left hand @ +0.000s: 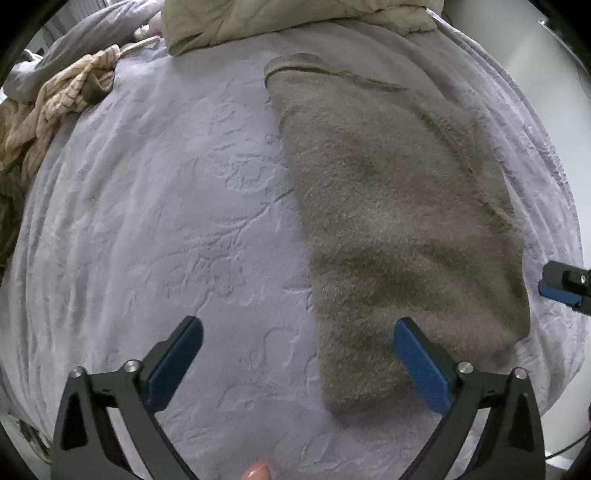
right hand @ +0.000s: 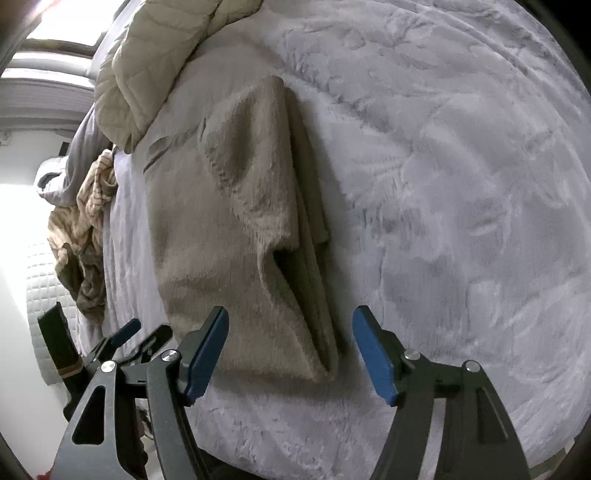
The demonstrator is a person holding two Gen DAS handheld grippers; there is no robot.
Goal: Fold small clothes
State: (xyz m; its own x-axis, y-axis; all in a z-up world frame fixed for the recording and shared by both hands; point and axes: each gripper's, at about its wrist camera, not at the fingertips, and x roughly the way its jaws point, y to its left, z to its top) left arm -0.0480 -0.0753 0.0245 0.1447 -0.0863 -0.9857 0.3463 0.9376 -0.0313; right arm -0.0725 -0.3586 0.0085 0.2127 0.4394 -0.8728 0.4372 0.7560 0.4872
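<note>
Both tools are spread wide and carrying nothing; the left gripper [left hand: 297, 350] hovers low over the near end of the bed with its jaws gaping across the garment's left edge, one blue pad over bare blanket, the other over fuzz; the right gripper [right hand: 290, 349] sits equally wide, straddling the near corner where the folded layers end; neither pad looks to be pressing cloth, though the fisheye makes contact hard to judge

Out from the tools, the fuzzy taupe sweater [left hand: 399, 221] lies lengthwise on the lavender blanket [left hand: 166, 221], nearer the bed's right side; it reads as a long panel already doubled over, with stacked edges and an open pocket showing along its right side in the right wrist view, and a ribbed band at the far end

My read: one lengthwise fold is done and this is the pause between grasps; the next move calls for both tools to close on the near corners, catching all layers, then carry that end toward the far band; the pile is thick and soft, so a shallow pinch may slip

Off to the left a striped heap [left hand: 55, 107] waits; a quilted beige cover [left hand: 280, 22] lies beyond
</note>
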